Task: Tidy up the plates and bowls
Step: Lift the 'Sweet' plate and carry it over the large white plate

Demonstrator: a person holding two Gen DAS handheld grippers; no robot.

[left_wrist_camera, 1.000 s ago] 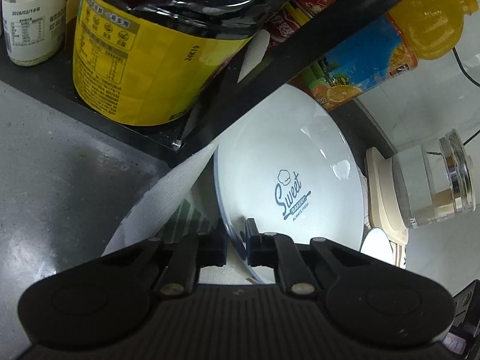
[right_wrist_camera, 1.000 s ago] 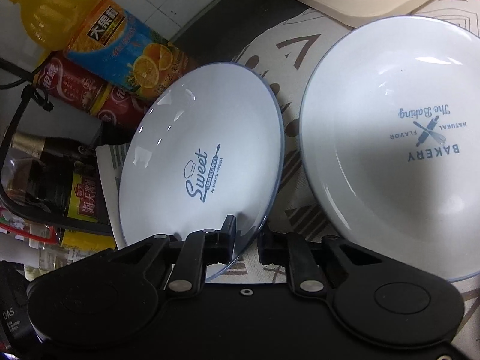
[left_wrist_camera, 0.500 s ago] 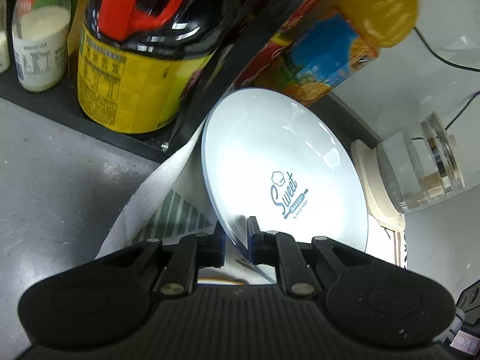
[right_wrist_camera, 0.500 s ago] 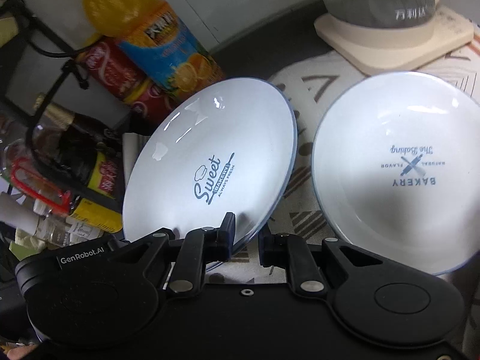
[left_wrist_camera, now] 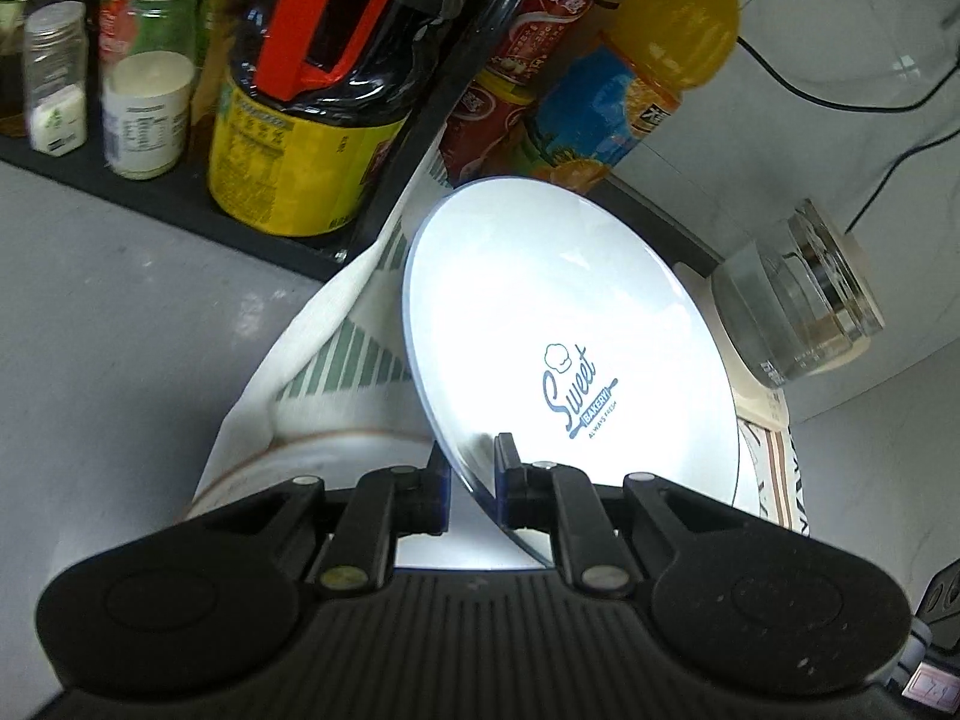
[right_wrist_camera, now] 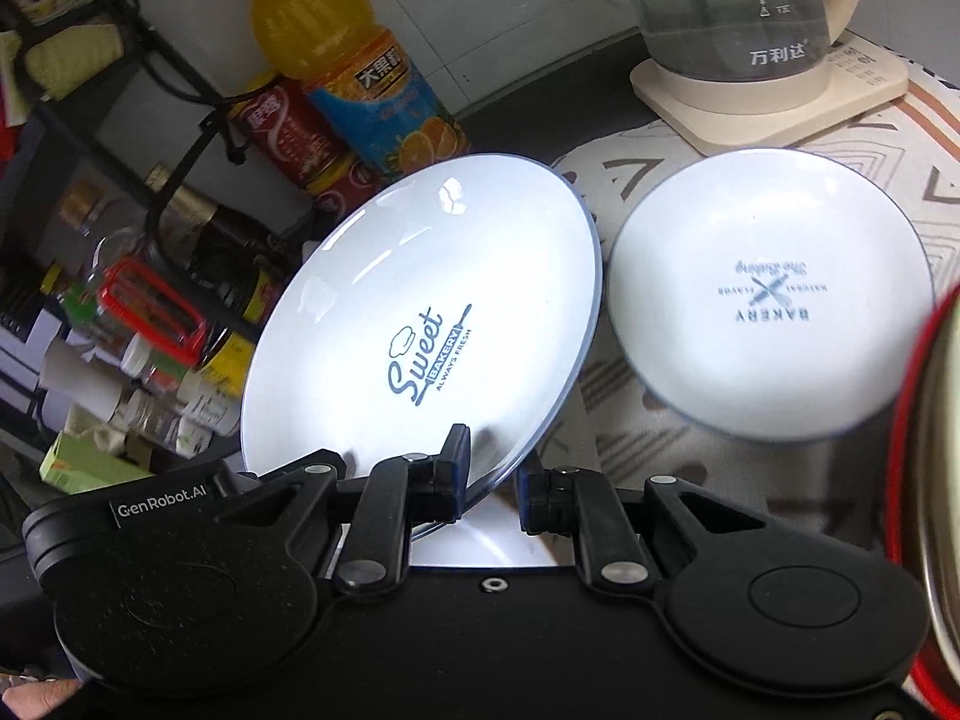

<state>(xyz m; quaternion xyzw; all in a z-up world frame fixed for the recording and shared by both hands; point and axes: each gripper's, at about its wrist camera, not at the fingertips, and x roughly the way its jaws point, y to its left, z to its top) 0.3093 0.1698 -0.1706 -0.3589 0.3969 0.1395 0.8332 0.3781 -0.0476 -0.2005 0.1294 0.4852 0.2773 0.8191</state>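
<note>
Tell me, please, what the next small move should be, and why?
Probably swing the Sweet plate rightward over the Bakery plate to stack it. The left gripper and right gripper both clamp its rim, it is held tilted, and the Bakery plate lies flat on the cloth beside it.

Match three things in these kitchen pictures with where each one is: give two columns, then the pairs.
1. White "Sweet Bakery" plate
2. White "Bakery" plate with crossed tools
3. Clear glass kettle

A. Standing on a cream base
B. Lying flat on the patterned cloth
C. Tilted, rim clamped by the right hand-held gripper

Pairs: 1-C, 2-B, 3-A
</note>
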